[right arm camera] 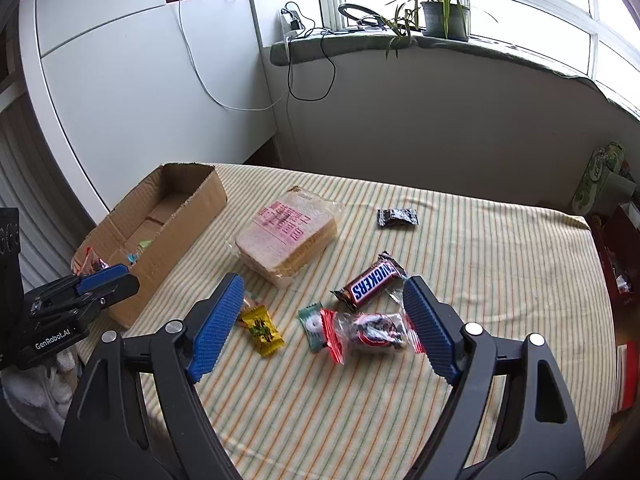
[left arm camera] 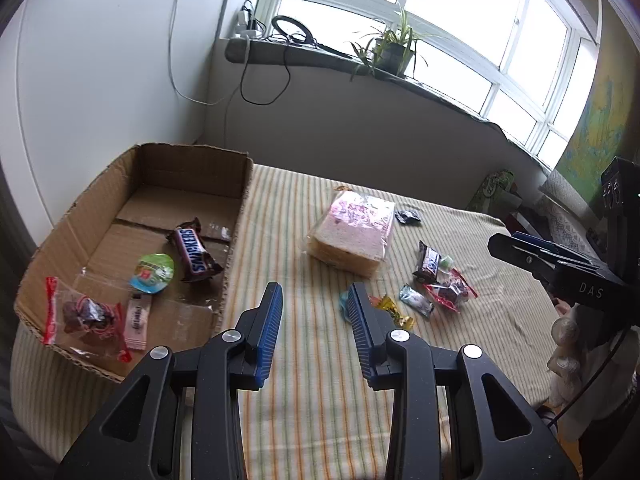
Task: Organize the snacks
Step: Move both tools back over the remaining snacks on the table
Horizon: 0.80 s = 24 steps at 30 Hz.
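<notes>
Your right gripper (right arm camera: 320, 320) stands spread wide with nothing pinched; between its blue pads, down on the striped cloth (right arm camera: 480, 264), lie a red-edged clear packet (right arm camera: 372, 332) and a teal sweet (right arm camera: 314, 324), neither touched. Just beyond, a Snickers bar (right arm camera: 370, 285) lies with its long axis slanting from near left to far right. A yellow sweet (right arm camera: 262, 330) sits beside the left pad, and the bagged bread (right arm camera: 286, 236) lies flat farther off.

Your left gripper (left arm camera: 316, 304) is parted a little and empty, hovering over the cloth just right of the cardboard box (left arm camera: 192, 168).

Only the left wrist view looks into the box — a second Snickers (left arm camera: 195, 256) pointing far left to near right, a round foil-lidded cup (left arm camera: 153, 273), a red-edged packet (left arm camera: 86, 316) and a pink sachet (left arm camera: 136, 326). The right wrist view shows mainly the box's outer wall, yet it gives the small dark wrapper (right arm camera: 397, 217) far back more clearly.
</notes>
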Tool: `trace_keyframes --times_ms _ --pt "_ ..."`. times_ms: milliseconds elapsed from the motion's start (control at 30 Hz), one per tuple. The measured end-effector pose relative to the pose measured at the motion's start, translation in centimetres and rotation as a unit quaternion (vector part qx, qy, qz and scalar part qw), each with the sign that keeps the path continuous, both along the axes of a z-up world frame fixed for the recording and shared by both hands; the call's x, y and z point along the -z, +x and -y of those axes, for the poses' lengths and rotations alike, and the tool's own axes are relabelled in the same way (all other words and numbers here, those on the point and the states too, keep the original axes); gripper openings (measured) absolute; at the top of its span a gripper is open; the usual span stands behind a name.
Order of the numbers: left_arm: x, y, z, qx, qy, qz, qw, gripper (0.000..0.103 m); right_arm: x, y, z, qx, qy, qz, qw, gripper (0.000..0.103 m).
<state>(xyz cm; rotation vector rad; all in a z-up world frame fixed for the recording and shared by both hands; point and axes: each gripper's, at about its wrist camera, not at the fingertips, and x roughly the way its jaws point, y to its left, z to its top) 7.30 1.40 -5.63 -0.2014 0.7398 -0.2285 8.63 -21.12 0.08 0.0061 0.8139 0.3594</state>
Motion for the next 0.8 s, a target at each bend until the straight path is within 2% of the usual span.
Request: trace_keyframes --times_ms 233,467,667,800 --pt "1.1 0.6 2.8 0.033 0.007 -0.020 0.9992 0.033 2.4 -0.9 1.5 0.008 -0.026 -0.016 0.999 0.084" --pt "2.4 0.6 6.0 0.076 -0.003 -0.049 0.9959 0.033 4.5 -0.4 3.0 -0.001 -0.021 -0.048 0.999 0.084" --pt "4.0 1.3 7.6 0.092 -0.008 -0.077 0.9928 0.033 5.7 1.3 4.7 0.009 0.013 -0.074 0.997 0.084" --pt "4.4 1.6 7.6 0.095 -0.019 -0.089 0.9913 0.033 5.8 3.9 6.0 -0.010 0.058 -0.101 0.993 0.084"
